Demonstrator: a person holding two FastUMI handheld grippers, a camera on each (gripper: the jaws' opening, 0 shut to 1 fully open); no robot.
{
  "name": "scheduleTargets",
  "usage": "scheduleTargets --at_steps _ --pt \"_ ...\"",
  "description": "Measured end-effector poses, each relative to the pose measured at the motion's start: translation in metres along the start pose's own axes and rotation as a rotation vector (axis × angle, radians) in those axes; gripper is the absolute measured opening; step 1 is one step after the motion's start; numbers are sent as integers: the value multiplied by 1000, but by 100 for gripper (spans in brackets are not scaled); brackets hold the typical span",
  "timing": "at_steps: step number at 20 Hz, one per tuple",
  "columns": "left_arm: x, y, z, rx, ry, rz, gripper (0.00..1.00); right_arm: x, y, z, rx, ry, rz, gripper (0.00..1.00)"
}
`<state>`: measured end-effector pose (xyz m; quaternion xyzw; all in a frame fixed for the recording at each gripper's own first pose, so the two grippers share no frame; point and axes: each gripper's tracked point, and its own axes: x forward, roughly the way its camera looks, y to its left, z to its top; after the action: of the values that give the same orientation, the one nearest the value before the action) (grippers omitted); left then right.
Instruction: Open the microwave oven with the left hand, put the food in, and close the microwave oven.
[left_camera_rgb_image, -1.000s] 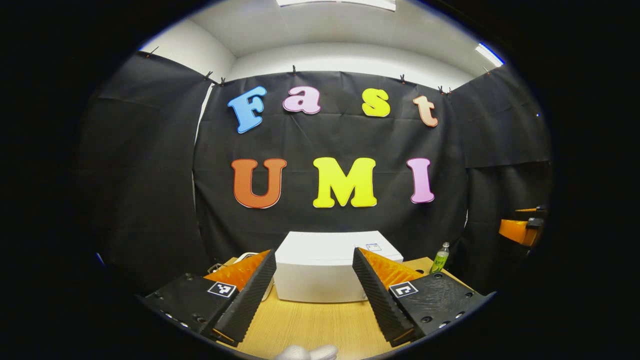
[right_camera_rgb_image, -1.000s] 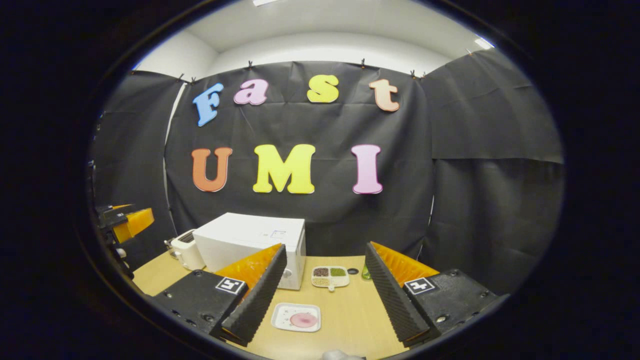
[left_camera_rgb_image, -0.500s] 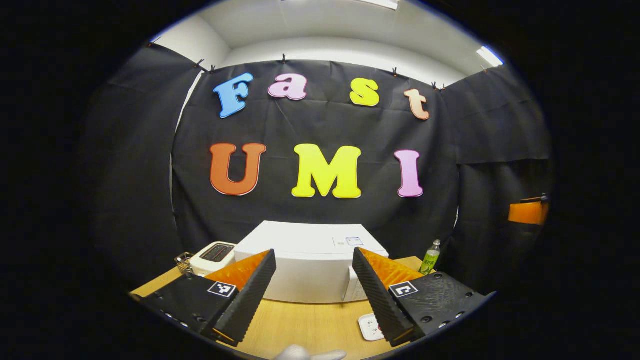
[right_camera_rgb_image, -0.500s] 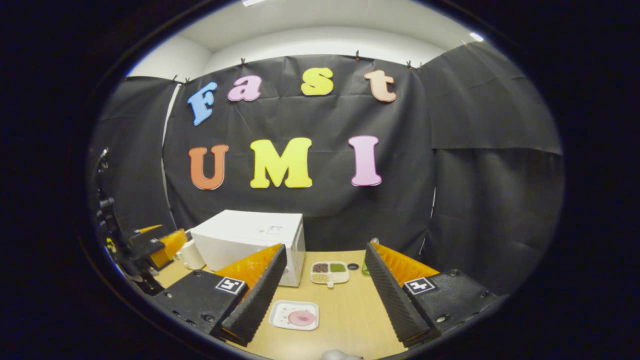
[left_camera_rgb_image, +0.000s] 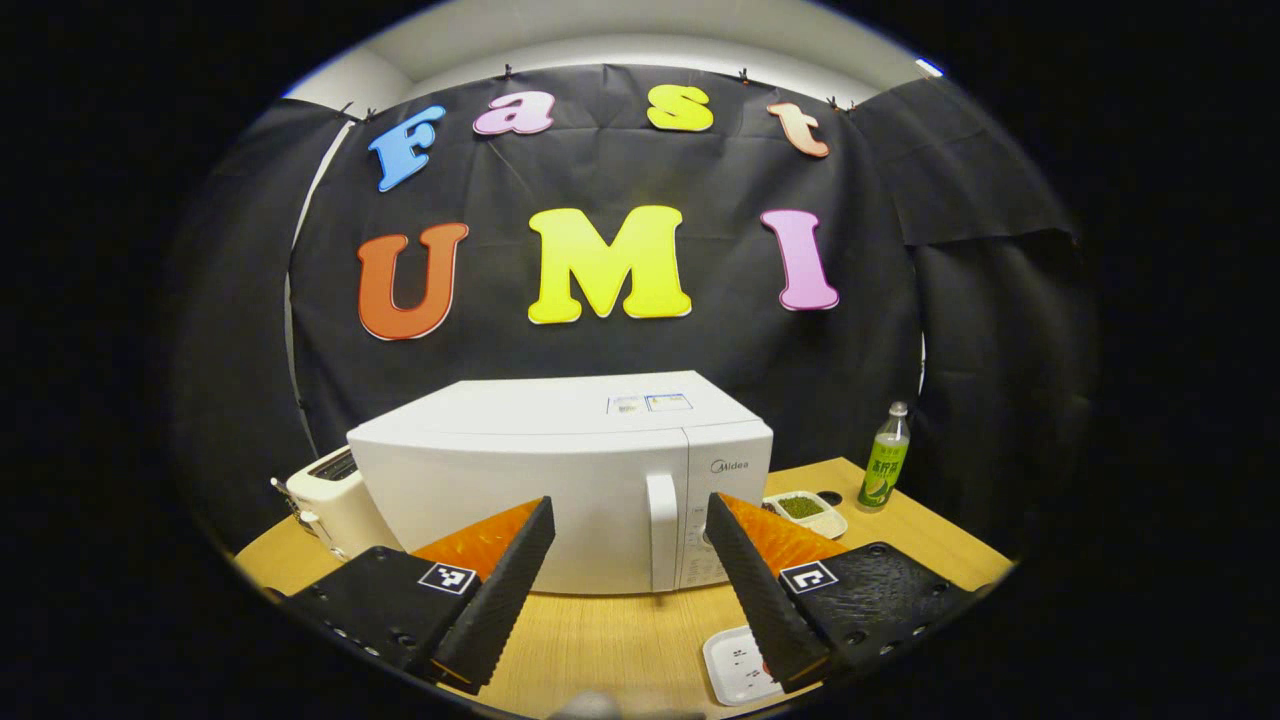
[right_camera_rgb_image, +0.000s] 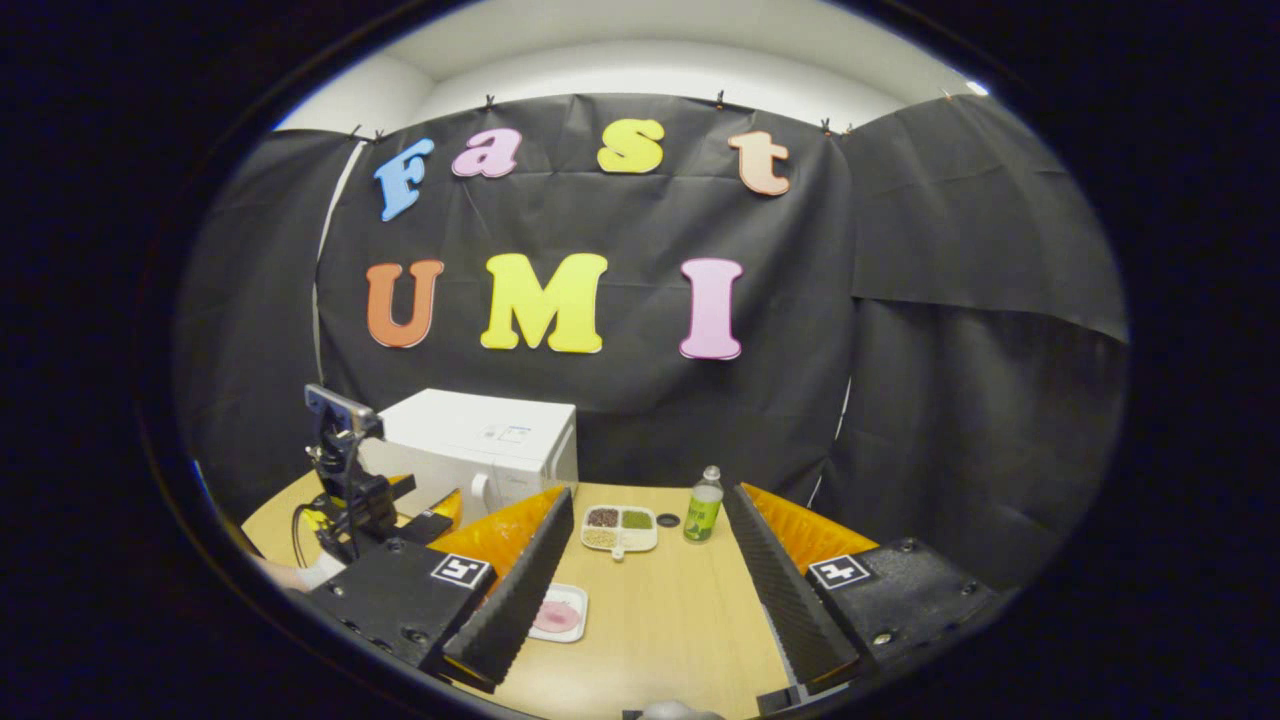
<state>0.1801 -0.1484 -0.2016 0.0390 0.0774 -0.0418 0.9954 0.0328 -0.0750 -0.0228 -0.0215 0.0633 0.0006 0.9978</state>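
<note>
**Left gripper nearing the closed microwave door; both grippers empty**

Surface and room: a light wooden table (left_camera_rgb_image: 620, 640) stands in a booth hung with black cloth (right_camera_rgb_image: 960, 330) under a white ceiling. The white box-shaped microwave oven (left_camera_rgb_image: 540, 470) sits toward the back of the table, door closed, its white vertical door handle (left_camera_rgb_image: 660, 530) next to the control panel. A white toaster (left_camera_rgb_image: 325, 500) stands just beside it, on the left in the left gripper view. A white divided dish of dark and green grains (right_camera_rgb_image: 620, 527) and a green plastic bottle with a white cap (right_camera_rgb_image: 704, 508) stand near each other on the table, to the right of the oven. The food, a pink round piece on a white rectangular plate (right_camera_rgb_image: 560, 613), lies on the table in front of the oven, well apart from the door.

Change since 0.5 s ago: in the left gripper view the oven is larger and lower in frame, and its front face and handle are now plain. In the right gripper view the left gripper has come further in, toward the oven.

Grippers: the left gripper (left_camera_rgb_image: 630, 590) has its fingers wide apart, holding nothing, with the handle between them but farther off, not touched. The right gripper (right_camera_rgb_image: 650, 610) is likewise spread wide and empty above the table, the plate just beside its left finger.
</note>
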Motion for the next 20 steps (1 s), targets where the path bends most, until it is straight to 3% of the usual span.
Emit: scheduleTargets --at_steps 2,4,5,9,10,11,13,14,15,16,17,19,20 --pt "24 -10 -19 -6 30 -4 91 4 -8 -8 -7 21 -1 100" --pt "45 -14 -31 2 41 2 88 10 -16 -12 -18 43 -1 94" --pt "52 -16 -35 4 40 -4 86 14 -19 -15 -23 54 1 100" --pt "73 -21 -38 -42 8 -33 75 25 -28 -20 -53 73 6 100" --pt "76 -19 -38 -56 3 -30 71 28 -28 -20 -62 77 12 94" --pt "78 -15 -36 -68 0 -19 70 30 -27 -21 -69 82 22 100" --pt "78 -19 -35 -106 5 -48 38 35 -22 -22 -79 91 47 95" --pt "81 -23 -34 -104 3 -42 32 37 -21 -21 -84 93 60 100" --pt "85 -21 -36 -80 2 -32 32 39 -19 -22 -90 93 68 100" --pt "80 -21 -35 -66 1 -28 22 41 -18 -21 -95 92 75 100" --pt "81 -19 -35 -78 2 -29 22 44 -16 -20 -97 89 83 100" --pt "80 -22 -36 -77 10 -32 12 48 -14 -19 -98 88 95 100" --pt "81 -22 -37 -66 17 -36 12 50 -11 -19 -99 92 103 95"
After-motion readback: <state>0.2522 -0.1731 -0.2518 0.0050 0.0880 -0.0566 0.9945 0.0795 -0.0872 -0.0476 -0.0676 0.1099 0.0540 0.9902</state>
